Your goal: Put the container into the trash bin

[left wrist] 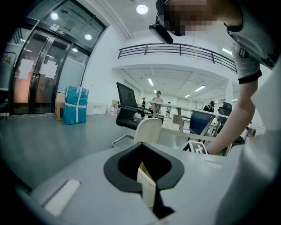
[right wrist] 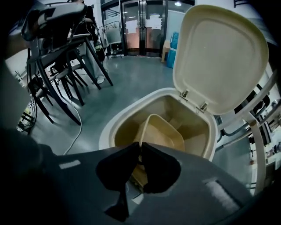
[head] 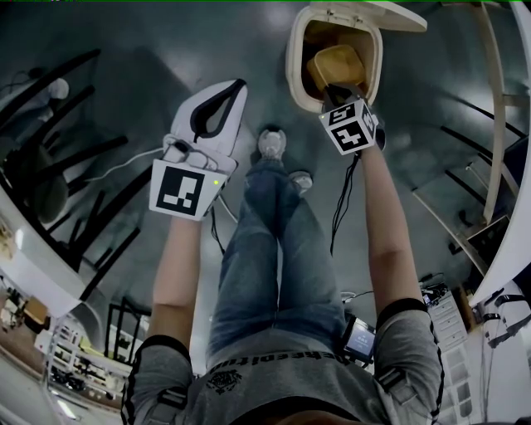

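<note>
Starting with the head view, the right gripper (head: 338, 90) is seen stretched forward over the trash bin (head: 292, 62), whose lid (head: 373, 12) is swung up. The tan container (head: 336, 65) is held at that gripper's tips and lies within the outline of the bin's mouth. The left gripper (head: 240, 84) is held out to the left of the bin, apart from it, above the grey floor (head: 124, 50). Its white jaws are drawn together at the tips and nothing is carried. The person's legs (head: 270, 257), in jeans, are seen between the two arms, and dark chairs (head: 46, 195) are ranged along the left edge.

In the left gripper view, the left gripper (left wrist: 141, 144) is shown with its jaws pressed together and nothing between them. A black office chair (left wrist: 126, 112) and a blue wrapped box (left wrist: 75, 104) are seen beyond it on the floor.

In the right gripper view, the right gripper (right wrist: 140, 147) is clamped on the near wall of the container (right wrist: 162, 134), one jaw on each side. The container is held inside the rim of the trash bin (right wrist: 109, 132); whether it touches the bin's walls cannot be told. The lid (right wrist: 219, 57) is stood upright behind its hinges. Chairs (right wrist: 61, 41) and a white cable (right wrist: 78, 125) are seen on the floor to the left.
</note>
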{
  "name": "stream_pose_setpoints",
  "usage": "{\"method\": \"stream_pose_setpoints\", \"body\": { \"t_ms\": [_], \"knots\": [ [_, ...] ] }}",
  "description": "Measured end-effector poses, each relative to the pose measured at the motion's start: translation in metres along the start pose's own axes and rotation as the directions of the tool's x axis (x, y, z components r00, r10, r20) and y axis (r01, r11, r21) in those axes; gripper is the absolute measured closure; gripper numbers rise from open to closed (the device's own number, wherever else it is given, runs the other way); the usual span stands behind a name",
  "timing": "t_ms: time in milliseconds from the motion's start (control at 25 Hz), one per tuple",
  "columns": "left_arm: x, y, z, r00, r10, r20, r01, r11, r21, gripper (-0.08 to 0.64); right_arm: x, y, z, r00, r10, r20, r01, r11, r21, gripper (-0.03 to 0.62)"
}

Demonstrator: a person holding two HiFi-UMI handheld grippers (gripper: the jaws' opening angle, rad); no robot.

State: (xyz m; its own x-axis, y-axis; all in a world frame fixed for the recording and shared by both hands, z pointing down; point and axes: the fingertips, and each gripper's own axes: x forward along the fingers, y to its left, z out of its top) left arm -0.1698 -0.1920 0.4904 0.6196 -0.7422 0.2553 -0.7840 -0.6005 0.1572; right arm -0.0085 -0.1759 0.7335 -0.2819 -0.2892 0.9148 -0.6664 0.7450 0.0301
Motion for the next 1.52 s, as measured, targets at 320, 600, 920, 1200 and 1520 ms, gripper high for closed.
{"method": "stream_pose_setpoints", "body": {
  "t_ms": [320, 600, 920, 1200, 1520],
  "knots": [
    [0.000, 0.004, -0.002, 1.000, 0.007, -0.005, -0.007, 1.000, -0.006, 0.549, 0.007, -0.004, -0.001, 0.999, -0.043, -0.032, 0.042, 0.999, -0.024, 0.497],
    [0.003, -0.001, 0.000, 1.000, -0.005, -0.002, 0.005, 1.000, 0.003, 0.548, -0.004, 0.001, 0.003, 0.999, -0.024, 0.024, 0.023, 0.998, 0.065, 0.589],
    [0.011, -0.017, 0.010, 0.999, -0.033, 0.014, 0.032, 0.999, 0.014, 0.548, -0.040, -0.010, 0.013, 0.982, -0.058, 0.179, 0.010, 0.966, 0.259, 0.591],
    [0.017, -0.037, 0.024, 0.997, -0.060, 0.041, 0.060, 0.998, 0.018, 0.548, -0.084, -0.008, 0.019, 0.950, -0.106, 0.292, -0.002, 0.939, 0.345, 0.591],
    [0.011, -0.062, 0.039, 0.996, -0.079, 0.048, 0.078, 0.997, 0.026, 0.548, -0.137, -0.007, 0.018, 0.903, -0.192, 0.384, 0.011, 0.905, 0.425, 0.591]
  ]
}}
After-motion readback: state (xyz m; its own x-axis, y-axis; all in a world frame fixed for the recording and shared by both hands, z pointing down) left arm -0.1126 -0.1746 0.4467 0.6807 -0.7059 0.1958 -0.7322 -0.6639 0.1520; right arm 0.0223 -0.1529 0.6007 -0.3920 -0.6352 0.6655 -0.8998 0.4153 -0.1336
